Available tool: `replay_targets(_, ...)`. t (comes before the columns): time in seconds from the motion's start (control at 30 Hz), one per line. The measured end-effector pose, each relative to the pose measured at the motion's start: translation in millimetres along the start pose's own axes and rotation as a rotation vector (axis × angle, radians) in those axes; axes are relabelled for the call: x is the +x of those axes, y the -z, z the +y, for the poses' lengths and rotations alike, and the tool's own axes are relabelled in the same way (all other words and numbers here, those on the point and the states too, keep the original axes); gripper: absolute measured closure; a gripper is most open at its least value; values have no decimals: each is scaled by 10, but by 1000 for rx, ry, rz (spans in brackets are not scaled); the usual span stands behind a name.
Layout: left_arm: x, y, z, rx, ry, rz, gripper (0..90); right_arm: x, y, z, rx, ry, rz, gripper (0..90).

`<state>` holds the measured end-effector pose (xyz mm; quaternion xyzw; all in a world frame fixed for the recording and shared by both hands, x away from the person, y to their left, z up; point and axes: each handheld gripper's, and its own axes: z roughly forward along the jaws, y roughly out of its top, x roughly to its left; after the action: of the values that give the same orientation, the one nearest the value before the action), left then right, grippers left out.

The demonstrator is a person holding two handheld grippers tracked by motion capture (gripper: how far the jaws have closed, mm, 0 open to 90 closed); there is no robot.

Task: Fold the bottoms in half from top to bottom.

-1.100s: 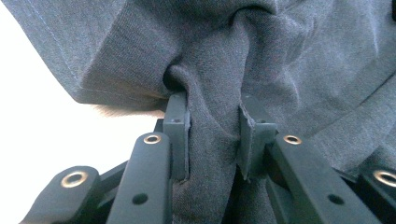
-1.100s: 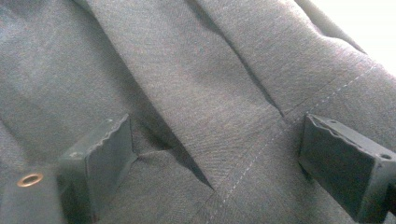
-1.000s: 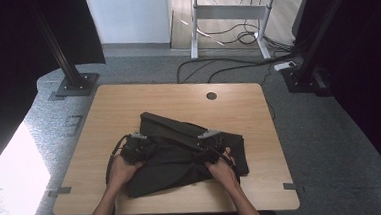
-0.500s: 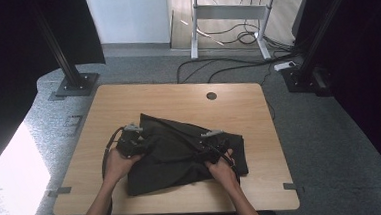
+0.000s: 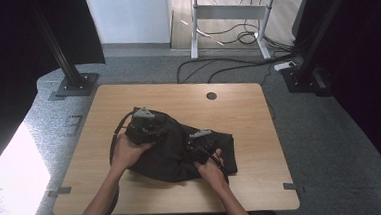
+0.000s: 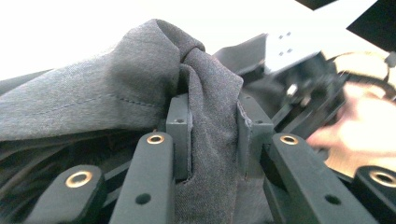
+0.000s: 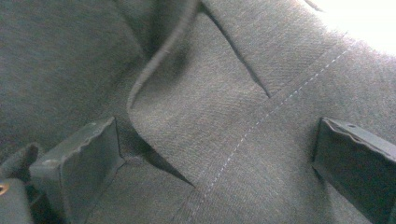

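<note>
1. Since the earlier frames, left gripper (image 5: 142, 125) has come up and away from the near edge, toward the centre-left of the high view, dragging a fold of the dark garment (image 5: 173, 151) with it; the cloth, spread flatter before, now bunches into a hump under that gripper.
2. Right gripper (image 5: 200, 142) has shifted slightly, lower centre of the high view; its jaws have just been opening and now stand wide apart.
3. Left gripper view: jaws pinch a gathered ridge of grey fabric (image 6: 205, 107), pads pressed on both sides, cloth rising in a peak above them at centre frame.
4. Right gripper view: pads at lower left and right edge, spread, with seamed cloth (image 7: 219, 121) lying flat between them and not pressed.
5. Garment lies on the wooden table (image 5: 259, 113), centre to lower centre, its right part flat, just beside the right hand (image 5: 210, 169).
6. Left hand (image 5: 126, 151) grips its tool at the cloth's left edge.
</note>
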<state>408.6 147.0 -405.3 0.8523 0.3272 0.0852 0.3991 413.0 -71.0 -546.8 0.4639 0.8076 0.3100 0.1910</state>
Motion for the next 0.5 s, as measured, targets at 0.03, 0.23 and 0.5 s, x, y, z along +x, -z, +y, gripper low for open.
replay_targets(0.03,-22,-25,35,2,-4,-5,707,34,-11,14,-1,-3,1,8)
replay_targets(0.23,-157,-219,175,30,-35,-9,707,209,-67,67,-15,25,19,12)
replay_targets(0.5,-146,-166,148,57,-69,89,704,175,23,85,-42,-43,77,81)
